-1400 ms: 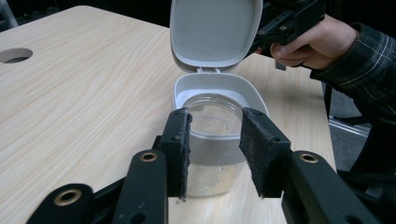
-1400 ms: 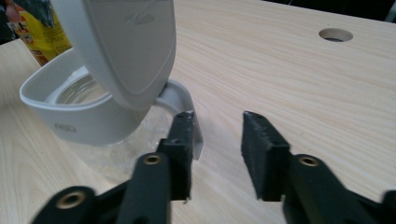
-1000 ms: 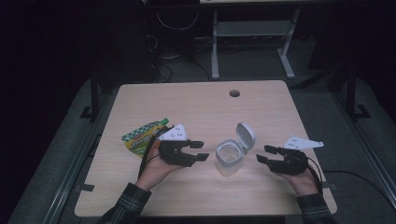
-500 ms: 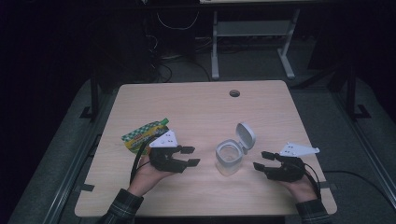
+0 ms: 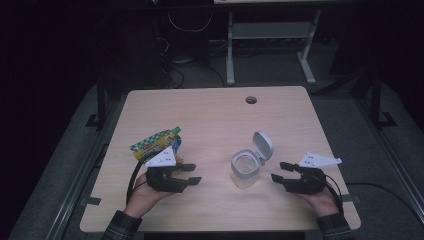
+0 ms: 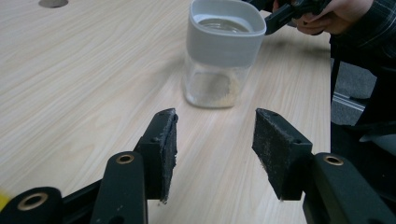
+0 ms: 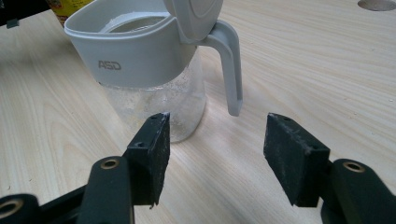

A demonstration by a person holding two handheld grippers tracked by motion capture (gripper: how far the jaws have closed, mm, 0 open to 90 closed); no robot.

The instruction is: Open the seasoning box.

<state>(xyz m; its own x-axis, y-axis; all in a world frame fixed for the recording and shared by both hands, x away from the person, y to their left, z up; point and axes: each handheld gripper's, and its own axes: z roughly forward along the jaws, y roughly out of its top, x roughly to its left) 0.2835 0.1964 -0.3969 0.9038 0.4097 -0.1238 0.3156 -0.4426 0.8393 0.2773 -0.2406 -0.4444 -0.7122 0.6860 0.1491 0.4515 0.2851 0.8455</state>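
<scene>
Wooden table [image 5: 210, 120], jar [image 5: 245, 169] unmoved; left gripper [image 5: 193, 173] now farther from it, both grippers' fingers apart, empty

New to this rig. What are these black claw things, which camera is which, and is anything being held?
A person holds a hand-held two-jaw tool in each hand: left gripper, right gripper. The high view looks down on the wooden table; the two gripper views look along each tool's own jaws. Between the grippers stands a clear jar with a grey collar and its flip lid open. A green-and-yellow snack packet lies behind the left gripper. Both grippers are open and hold nothing.
</scene>
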